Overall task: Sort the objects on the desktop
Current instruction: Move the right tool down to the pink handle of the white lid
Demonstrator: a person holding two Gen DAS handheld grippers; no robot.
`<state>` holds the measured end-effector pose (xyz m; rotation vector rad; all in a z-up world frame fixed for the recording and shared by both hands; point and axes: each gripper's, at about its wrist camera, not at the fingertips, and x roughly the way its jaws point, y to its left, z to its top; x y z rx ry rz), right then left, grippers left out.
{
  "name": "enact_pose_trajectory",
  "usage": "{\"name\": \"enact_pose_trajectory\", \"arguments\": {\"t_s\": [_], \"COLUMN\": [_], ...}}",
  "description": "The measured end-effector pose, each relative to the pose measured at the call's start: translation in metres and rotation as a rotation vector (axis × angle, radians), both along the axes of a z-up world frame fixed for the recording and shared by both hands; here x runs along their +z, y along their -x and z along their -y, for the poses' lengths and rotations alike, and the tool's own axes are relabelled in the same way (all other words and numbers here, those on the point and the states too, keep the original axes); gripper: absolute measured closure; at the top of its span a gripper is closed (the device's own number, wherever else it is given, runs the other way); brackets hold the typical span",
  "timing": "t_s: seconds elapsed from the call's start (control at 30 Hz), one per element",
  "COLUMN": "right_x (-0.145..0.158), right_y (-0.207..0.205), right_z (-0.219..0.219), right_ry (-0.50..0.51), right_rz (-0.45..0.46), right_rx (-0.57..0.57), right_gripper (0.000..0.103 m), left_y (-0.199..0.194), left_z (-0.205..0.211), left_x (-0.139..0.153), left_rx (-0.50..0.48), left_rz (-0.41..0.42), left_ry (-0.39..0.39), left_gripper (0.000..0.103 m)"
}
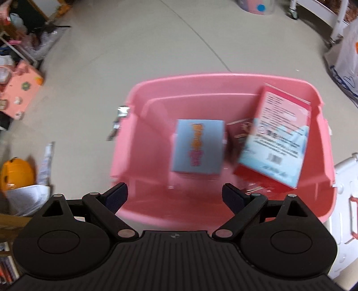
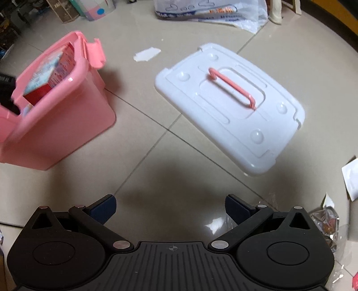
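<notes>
A pink storage bin (image 1: 143, 94) stands open on the tiled floor. Inside it lie a light-blue box (image 1: 198, 148) flat on the bottom and a larger pink-and-blue box (image 1: 278, 138) leaning against the right wall, with a dark reddish packet (image 1: 240, 131) between them. My left gripper (image 1: 174, 195) hovers open above the bin's near rim, nothing between its fingers. In the right wrist view the same bin (image 2: 67, 120) sits at the left, and its white lid (image 2: 230, 107) with a pink handle lies flat on the floor. My right gripper (image 2: 171, 207) is open over bare tiles.
Left of the bin are a pink box (image 1: 21, 89), a yellow object (image 1: 15, 172) and papers (image 1: 29, 197). A plastic bag (image 2: 210, 11) lies beyond the lid, a paper scrap (image 2: 146, 54) near it, and crinkled wrappers (image 2: 326, 223) at the right.
</notes>
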<state>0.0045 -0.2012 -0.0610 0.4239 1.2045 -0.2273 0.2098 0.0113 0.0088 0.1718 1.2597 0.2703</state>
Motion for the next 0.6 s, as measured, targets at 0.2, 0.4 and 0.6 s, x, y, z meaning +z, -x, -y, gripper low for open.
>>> {"name": "enact_pose_trajectory", "arguments": {"t_s": [0.2, 0.4, 0.6], "right_x": [0.027, 0.064, 0.096], "right_y": [-0.002, 0.004, 0.006], "right_z": [0.001, 0.015, 0.032], "right_ry": [0.026, 0.105, 0.135], "right_rz": [0.090, 0.233, 0.305], "right_rx": [0.082, 0.118, 0.091], "right_gripper": [0.000, 0.000, 0.000], "left_y": [0.039, 0.090, 0.138], "left_z": [-0.016, -0.029, -0.037], "left_x": [0.027, 0.043, 0.038], "left_rx": [0.000, -0.009, 0.011], "left_rz": [0.067, 0.106, 0.083], "left_ry": [-0.060, -0.081, -0.050], "left_gripper": [0.009, 0.006, 0.005]}}
